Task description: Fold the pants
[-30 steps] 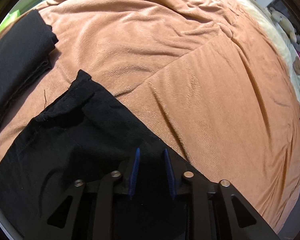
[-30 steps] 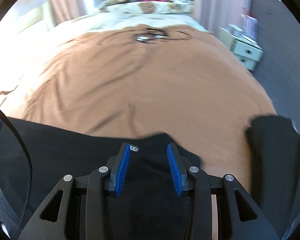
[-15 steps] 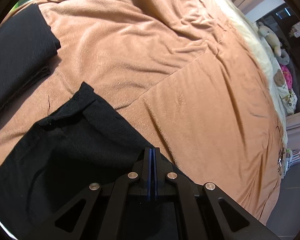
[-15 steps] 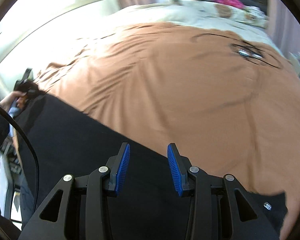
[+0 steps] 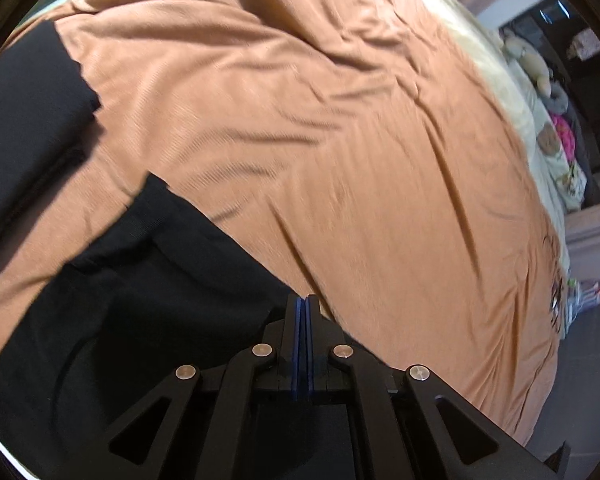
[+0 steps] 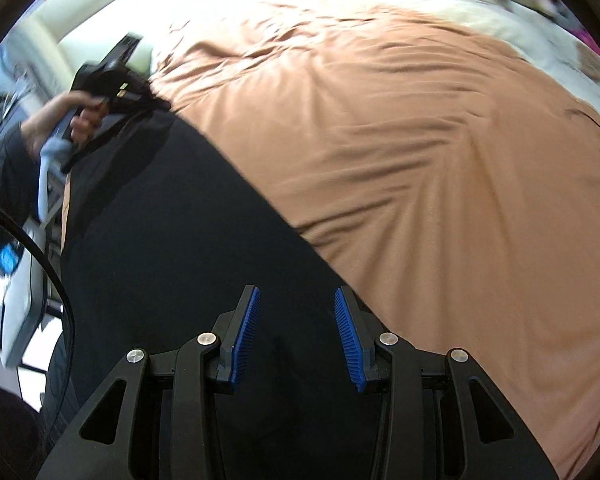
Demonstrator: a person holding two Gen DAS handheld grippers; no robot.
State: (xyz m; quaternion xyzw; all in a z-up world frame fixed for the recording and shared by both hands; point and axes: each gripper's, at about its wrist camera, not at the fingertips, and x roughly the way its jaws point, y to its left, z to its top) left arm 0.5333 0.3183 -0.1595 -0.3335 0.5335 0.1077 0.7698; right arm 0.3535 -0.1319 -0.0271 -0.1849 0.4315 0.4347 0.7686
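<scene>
Black pants [image 5: 148, 292] lie spread on a tan bedspread [image 5: 340, 152]. My left gripper [image 5: 303, 308] has its blue pads pressed together at the edge of the pants, pinching the fabric. In the right wrist view the pants [image 6: 188, 240] run as a long black band from the left gripper [image 6: 156, 102], held in a hand at upper left, down to my right gripper [image 6: 296, 300]. My right gripper is open with its blue pads [image 6: 350, 332] just above the black fabric, holding nothing.
A second black garment [image 5: 24, 112] lies folded at the left of the left wrist view. Pillows and soft toys [image 5: 540, 80] sit at the bed's far end. A black cable [image 6: 56, 280] and white equipment [image 6: 20, 312] are beside the bed.
My left gripper shut on the edge of the pants. My right gripper swung left along the pants, staying open; the left gripper and hand came into its view.
</scene>
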